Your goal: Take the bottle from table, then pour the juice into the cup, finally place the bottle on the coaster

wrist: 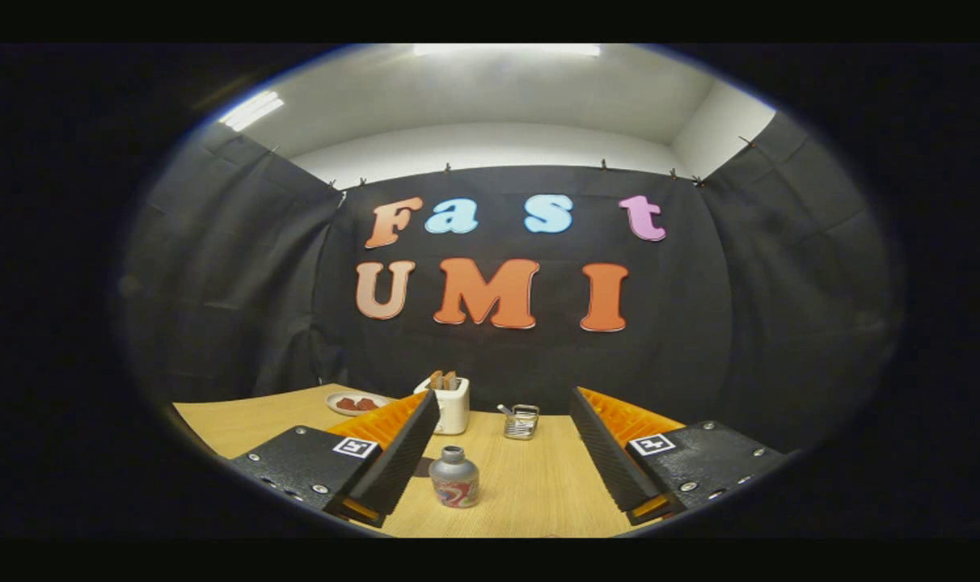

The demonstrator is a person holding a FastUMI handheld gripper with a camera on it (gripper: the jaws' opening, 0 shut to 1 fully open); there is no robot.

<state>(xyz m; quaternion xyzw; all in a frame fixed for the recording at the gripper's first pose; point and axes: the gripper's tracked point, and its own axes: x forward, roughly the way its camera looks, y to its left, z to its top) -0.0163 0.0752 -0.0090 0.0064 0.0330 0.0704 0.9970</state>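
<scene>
Gripper view showed the gripper spread wide and empty, the bottle standing untouched between its fingers on the table; every step seemingly remained.

I see a wooden tabletop. At its far edge stands a white toaster with two slices upright in its slots. Left of it lies a small plate carrying reddish pieces. Right of it sits a small wire rack.
</scene>
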